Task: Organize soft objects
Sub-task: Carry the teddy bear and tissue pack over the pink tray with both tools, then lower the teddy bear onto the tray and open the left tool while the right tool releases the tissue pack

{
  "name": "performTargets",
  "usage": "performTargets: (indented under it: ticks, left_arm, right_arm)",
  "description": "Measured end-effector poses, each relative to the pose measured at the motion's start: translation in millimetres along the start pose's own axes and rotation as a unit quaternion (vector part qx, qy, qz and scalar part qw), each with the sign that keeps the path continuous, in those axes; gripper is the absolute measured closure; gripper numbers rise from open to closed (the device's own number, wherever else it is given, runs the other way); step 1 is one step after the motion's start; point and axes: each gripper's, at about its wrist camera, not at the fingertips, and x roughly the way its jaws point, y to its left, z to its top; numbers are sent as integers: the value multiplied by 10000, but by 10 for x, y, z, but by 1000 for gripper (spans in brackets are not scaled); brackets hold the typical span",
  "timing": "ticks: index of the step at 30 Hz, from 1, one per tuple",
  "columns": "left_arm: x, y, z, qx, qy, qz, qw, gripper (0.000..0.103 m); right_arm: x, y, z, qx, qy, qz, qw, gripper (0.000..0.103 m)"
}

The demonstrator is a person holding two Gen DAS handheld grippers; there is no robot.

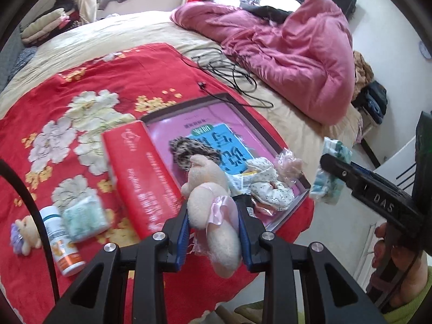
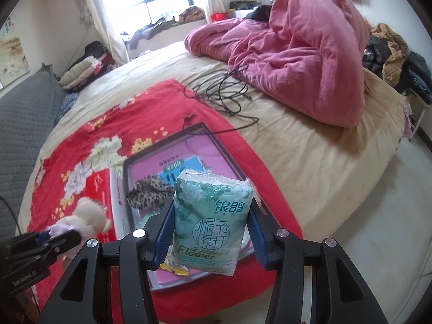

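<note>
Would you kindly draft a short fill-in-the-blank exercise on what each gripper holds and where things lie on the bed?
1. The left gripper is shut on a plush ____.
2. The right gripper grips a green pack of ____.
3. The leopard-print scrunchie lies inside the ____-lined tray.
4. The white pill bottle lies on the ____ floral cloth.

Missing words: toy; tissues; pink; red
</note>
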Motion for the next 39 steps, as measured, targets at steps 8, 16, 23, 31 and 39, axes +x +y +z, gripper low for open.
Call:
performTargets:
  ticks: [8, 16, 23, 31, 39]
  left_arm:
    - [418, -223, -44, 201, 355, 22, 9992, 71]
    - [691, -290, -26, 278, 522, 1, 9983, 71]
    - [883, -298, 1, 231, 661, -29, 9975, 71]
    - [1008, -244, 2, 155, 745, -31, 9971, 71]
    - [1035, -201, 51, 107, 672, -31, 9977, 71]
  right_arm:
    - [352, 70, -86, -286, 383, 50, 9988, 51]
    - [671, 81, -120, -568, 686, -7, 9960, 51]
    - [940, 108, -85, -816, 853, -64, 9930, 51]
    - [1202, 120, -59, -938, 1016, -54, 9904, 51]
    - [1315, 163, -36, -1006, 1065, -10, 9892, 50]
